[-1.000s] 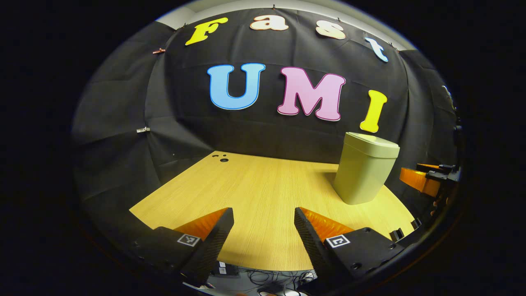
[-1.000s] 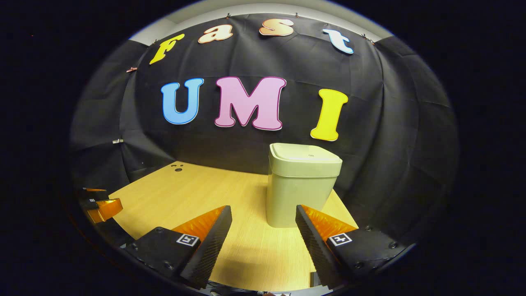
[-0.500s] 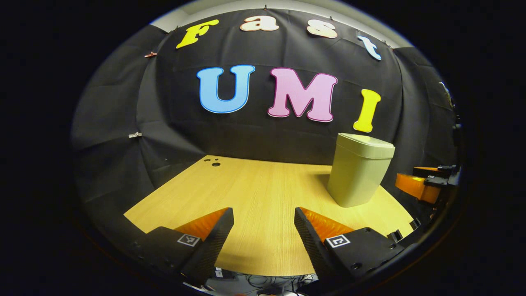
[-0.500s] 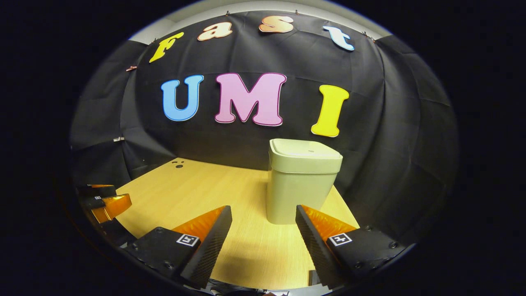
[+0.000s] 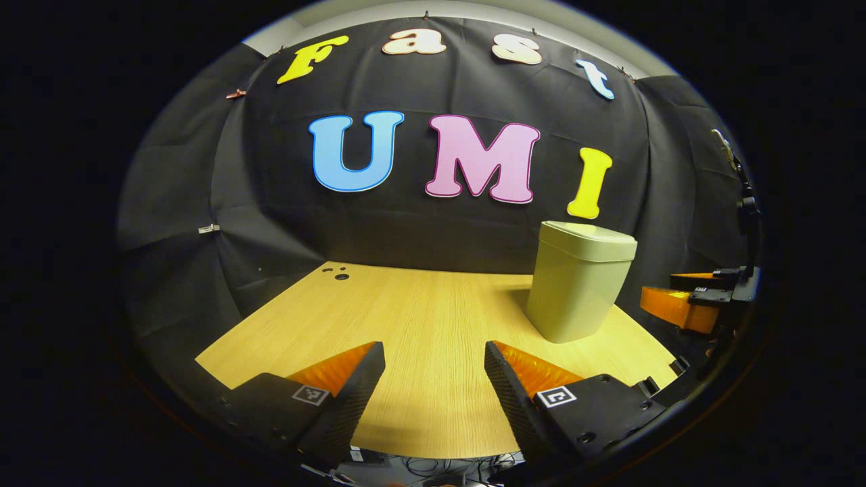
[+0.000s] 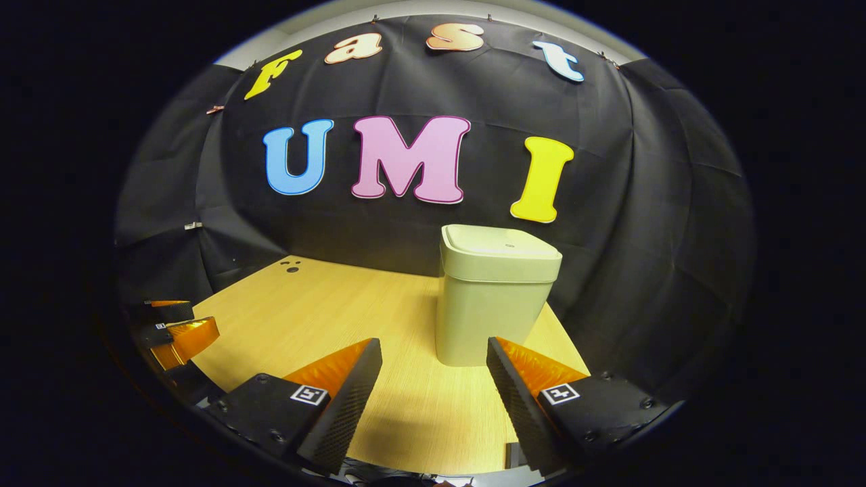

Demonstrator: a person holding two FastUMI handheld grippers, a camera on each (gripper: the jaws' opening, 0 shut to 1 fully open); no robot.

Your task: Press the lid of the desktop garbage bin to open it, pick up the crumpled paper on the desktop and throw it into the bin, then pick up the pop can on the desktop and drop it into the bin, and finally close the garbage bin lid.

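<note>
Left gripper view: a light wooden desktop (image 5: 419, 318) is running back to the black cloth wall (image 5: 433, 230). The garbage bin (image 5: 575, 284) is standing upright on the far right of the desktop, its long axis vertical, its lid (image 5: 588, 240) lying closed on top. The left gripper (image 5: 433, 385) is hovering over the near edge with its jaws spread wide and nothing between them. The right gripper (image 5: 690, 301) is showing at the right edge, just past the bin.

Right gripper view: the same desktop (image 6: 325, 311) and wall. The bin (image 6: 490, 297) is standing upright straight ahead, lid (image 6: 499, 250) down and facing up. The right gripper (image 6: 433, 385) is hanging before it, jaws wide apart and holding nothing. The left gripper (image 6: 172, 331) is showing at the left edge; I cannot tell how far apart its jaws are here.
</note>
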